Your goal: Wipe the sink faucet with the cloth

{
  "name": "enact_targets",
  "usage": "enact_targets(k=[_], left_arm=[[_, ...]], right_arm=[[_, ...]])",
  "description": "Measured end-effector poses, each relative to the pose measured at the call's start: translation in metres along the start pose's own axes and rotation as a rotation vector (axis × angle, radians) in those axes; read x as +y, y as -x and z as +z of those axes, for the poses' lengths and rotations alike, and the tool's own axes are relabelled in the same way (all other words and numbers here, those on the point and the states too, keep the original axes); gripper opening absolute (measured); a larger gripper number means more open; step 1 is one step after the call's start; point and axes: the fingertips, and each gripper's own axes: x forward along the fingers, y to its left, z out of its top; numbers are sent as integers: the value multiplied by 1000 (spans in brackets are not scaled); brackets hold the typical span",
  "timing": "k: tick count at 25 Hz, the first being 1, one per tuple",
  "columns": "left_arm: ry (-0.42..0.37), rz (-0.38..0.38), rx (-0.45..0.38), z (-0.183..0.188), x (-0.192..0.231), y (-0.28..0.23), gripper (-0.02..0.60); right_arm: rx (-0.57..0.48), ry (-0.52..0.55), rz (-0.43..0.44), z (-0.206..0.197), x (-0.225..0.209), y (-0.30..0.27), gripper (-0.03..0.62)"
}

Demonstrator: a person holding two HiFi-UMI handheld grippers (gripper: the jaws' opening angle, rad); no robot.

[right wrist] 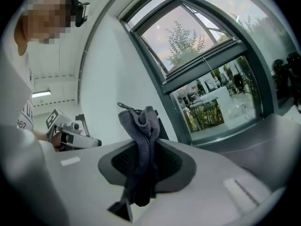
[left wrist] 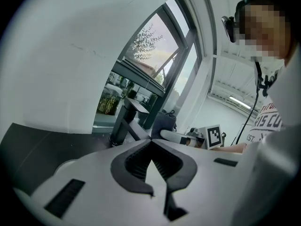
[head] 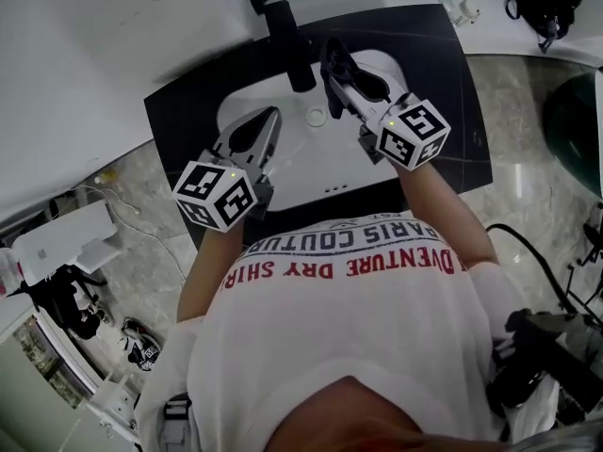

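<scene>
A black faucet (head: pixel 287 43) stands at the back of the white sink (head: pixel 311 172). My right gripper (head: pixel 334 64) is shut on a dark grey cloth (head: pixel 341 62) and holds it just right of the faucet, above the basin. In the right gripper view the cloth (right wrist: pixel 140 140) bunches up between the jaws and hides most of the faucet behind it. My left gripper (head: pixel 272 119) hovers over the sink's left side, jaws together and holding nothing. In the left gripper view the faucet (left wrist: pixel 126 119) rises ahead, with the cloth (left wrist: pixel 163 122) to its right.
The sink sits in a black counter (head: pixel 443 73) against a white wall and a window (right wrist: pixel 211 93). A round drain (head: pixel 317 117) lies between the grippers. Small white items (head: pixel 463 9) stand at the counter's back right corner. Cables and equipment lie on the marble floor (head: pixel 528 186).
</scene>
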Motion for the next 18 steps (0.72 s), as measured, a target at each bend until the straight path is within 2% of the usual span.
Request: enact_targets(k=[8,18], left_arm=[[21,39,17,-10,5,-18,2],[30,70,39,-16,10,-18,2]], right_arm=[[-46,-52,64,-12,3,-21,77],[-53,-27,91,8,-17,-56,77]])
